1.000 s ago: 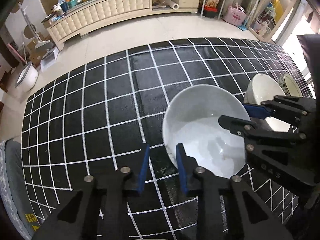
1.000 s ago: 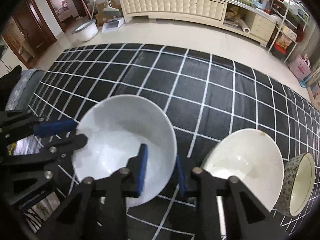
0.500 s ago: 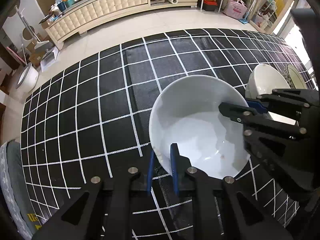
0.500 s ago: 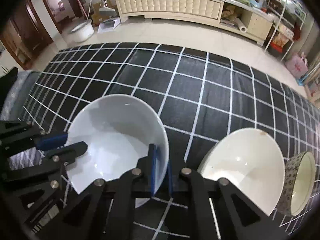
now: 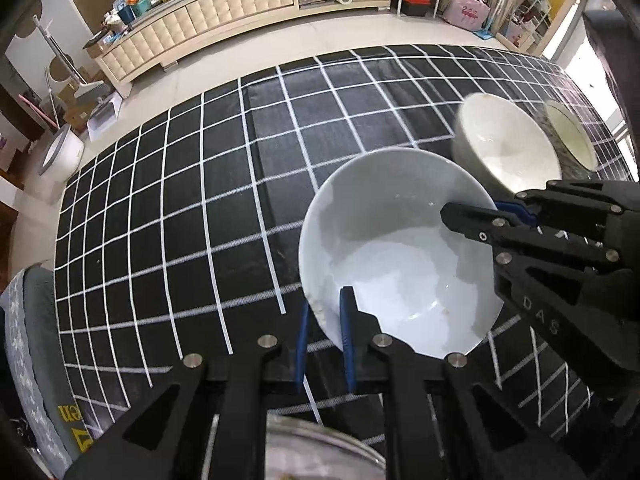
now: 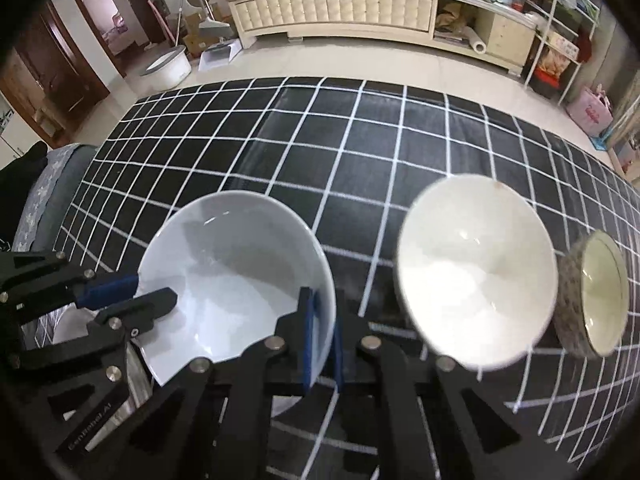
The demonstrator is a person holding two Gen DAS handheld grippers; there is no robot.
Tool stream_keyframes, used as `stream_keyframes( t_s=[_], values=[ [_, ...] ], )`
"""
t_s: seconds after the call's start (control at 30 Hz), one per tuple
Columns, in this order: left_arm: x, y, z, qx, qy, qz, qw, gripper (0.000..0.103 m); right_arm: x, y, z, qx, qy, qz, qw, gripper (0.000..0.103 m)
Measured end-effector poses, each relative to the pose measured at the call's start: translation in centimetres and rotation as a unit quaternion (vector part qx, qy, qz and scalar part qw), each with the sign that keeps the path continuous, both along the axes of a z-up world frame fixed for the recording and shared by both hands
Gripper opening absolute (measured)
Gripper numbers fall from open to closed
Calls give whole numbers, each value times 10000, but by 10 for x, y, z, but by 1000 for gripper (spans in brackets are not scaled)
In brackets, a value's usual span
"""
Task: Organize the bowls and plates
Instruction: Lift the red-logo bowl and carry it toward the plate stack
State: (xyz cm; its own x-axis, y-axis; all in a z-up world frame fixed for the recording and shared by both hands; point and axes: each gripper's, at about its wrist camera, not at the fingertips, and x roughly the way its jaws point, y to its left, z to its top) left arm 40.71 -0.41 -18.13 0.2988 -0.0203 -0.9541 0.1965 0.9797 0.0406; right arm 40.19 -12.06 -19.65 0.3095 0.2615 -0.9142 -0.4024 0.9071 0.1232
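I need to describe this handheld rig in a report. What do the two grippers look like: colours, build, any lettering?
Both are matte black with angular, truss-like cut-outs and silver round screw heads. The left gripper and right gripper each carry blue pads on the inner faces of the fingers. Pale lettering runs along the bodies: "DAS" on the right one, seen from the left wrist, and partly legible text on the left one, from the right wrist.

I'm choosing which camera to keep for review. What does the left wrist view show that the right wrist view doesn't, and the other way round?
Only the left wrist view shows a metal rim at its bottom edge, under the gripper.

Only the right wrist view shows the doorway at upper left.

Both show the white bowl, clamped at opposite rims by the left gripper and right gripper, plus the cream bowl, the speckled bowl and the checked cloth.
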Motion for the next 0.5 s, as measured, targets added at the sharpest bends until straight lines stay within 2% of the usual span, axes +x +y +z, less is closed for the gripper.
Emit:
stream_keyframes(
  t_s=[0.27,0.5],
  values=[
    [-49,-23,22,59,-216,-54,9997,13,-41,-22,15,118,21,-166,9998,11],
    [-96,-33,18,-261,-87,-8,9996,12,-79,-36,13,62,87,-279,9996,11]
  ],
)
